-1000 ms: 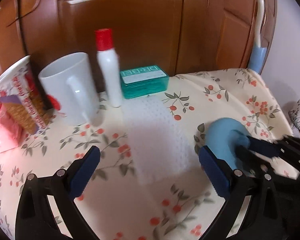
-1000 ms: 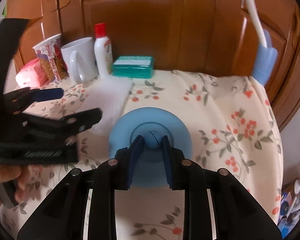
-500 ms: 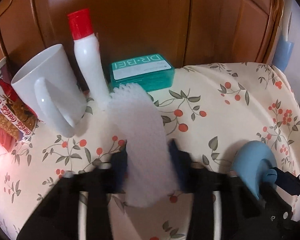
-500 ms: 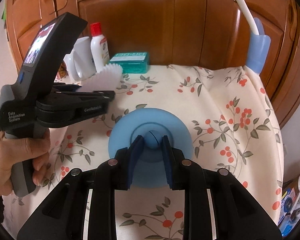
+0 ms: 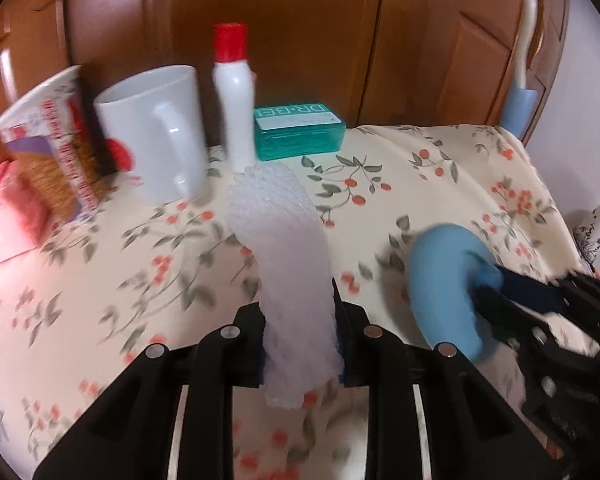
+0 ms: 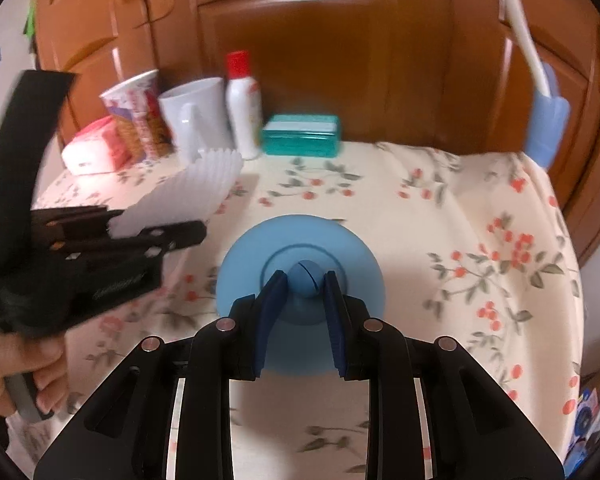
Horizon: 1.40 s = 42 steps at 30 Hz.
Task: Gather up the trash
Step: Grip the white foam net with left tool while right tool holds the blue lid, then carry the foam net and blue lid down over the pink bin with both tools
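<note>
My left gripper (image 5: pixel 299 332) is shut on a white foam wrap sheet (image 5: pixel 288 252) and holds it lifted off the floral tablecloth (image 5: pixel 440 184), its free end pointing away from me. The sheet (image 6: pixel 192 196) and left gripper (image 6: pixel 156 236) also show at the left of the right wrist view. My right gripper (image 6: pixel 301 280) is shut on the knob of a round blue silicone lid (image 6: pixel 300 256). That lid (image 5: pixel 444 280) shows at the right of the left wrist view.
At the table's back stand a printed paper cup (image 5: pixel 48 140), a white mug (image 5: pixel 156 128), a white bottle with a red cap (image 5: pixel 234 92) and a teal box (image 5: pixel 298 132). A pink packet (image 5: pixel 8 216) lies far left. Wooden cabinet doors (image 6: pixel 320 40) stand behind.
My left gripper went from open around the flat foam sheet to shut on it and lifted it off the cloth. My right gripper stayed shut on the blue lid's knob.
</note>
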Available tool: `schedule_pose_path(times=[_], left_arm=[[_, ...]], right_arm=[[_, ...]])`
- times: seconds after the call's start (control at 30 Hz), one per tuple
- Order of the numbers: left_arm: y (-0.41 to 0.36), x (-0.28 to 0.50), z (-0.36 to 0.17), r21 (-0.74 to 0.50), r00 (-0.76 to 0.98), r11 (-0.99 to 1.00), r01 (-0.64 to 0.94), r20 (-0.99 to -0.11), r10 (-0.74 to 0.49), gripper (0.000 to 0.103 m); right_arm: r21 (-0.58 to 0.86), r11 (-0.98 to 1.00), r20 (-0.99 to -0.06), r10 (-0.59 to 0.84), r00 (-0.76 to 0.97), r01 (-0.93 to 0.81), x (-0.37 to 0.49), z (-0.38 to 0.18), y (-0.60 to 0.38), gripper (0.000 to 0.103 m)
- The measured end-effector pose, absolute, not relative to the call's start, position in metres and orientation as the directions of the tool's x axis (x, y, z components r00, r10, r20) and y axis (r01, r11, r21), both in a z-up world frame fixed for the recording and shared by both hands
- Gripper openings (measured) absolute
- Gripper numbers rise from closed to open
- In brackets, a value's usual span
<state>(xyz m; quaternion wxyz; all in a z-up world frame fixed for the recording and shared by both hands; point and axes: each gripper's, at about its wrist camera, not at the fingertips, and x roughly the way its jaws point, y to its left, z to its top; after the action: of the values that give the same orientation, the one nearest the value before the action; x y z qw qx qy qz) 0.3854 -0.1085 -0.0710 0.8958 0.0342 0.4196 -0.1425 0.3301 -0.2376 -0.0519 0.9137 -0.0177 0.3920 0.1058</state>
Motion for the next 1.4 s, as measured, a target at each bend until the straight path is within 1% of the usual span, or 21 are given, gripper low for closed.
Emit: schedule_pose_path(times=[0.23,0.47,0.67,0.93,1.13,1.27,1.4], left_arm=[[-0.07,0.331,-0.057,0.01,0.648,0.967,0.255,-0.743,-0.164,0.023],[-0.024,0.276,-0.055,0.033,0.668,0.977,0.211,-0.734,-0.12,0.023],[-0.004,0.225,-0.05,0.059,0.69,0.98,0.188,-0.718,-0.089,0.023],[0.005,0.153,-0.044,0.058,0.704,0.98,0.191,-0.704,-0.095,0.023],[0.003,0.082,-0.045,0.065,0.707,0.975,0.211,-0.699,-0.107,0.023],[0.003,0.037,-0.054,0.071,0.702,0.972,0.223,-0.704,-0.109,0.023],[0.001,-0.004,-0.075,0.077,0.681,0.968,0.238,-0.724,-0.11,0.023]], right_arm=[[0.021,0.965,-0.729,0.194,0.656,-0.262,0.318,-0.049,-0.192,0.025],[-0.002,0.948,-0.729,0.216,0.65,-0.317,0.278,-0.047,-0.15,0.025],[-0.013,0.937,-0.723,0.232,0.65,-0.349,0.232,-0.045,-0.124,0.025],[-0.025,0.923,-0.71,0.254,0.657,-0.385,0.161,-0.035,-0.105,0.025],[-0.03,0.905,-0.696,0.285,0.659,-0.423,0.096,-0.03,-0.096,0.025],[-0.031,0.891,-0.697,0.305,0.649,-0.452,0.052,-0.038,-0.088,0.025],[-0.024,0.878,-0.716,0.318,0.622,-0.477,0.01,-0.059,-0.082,0.025]])
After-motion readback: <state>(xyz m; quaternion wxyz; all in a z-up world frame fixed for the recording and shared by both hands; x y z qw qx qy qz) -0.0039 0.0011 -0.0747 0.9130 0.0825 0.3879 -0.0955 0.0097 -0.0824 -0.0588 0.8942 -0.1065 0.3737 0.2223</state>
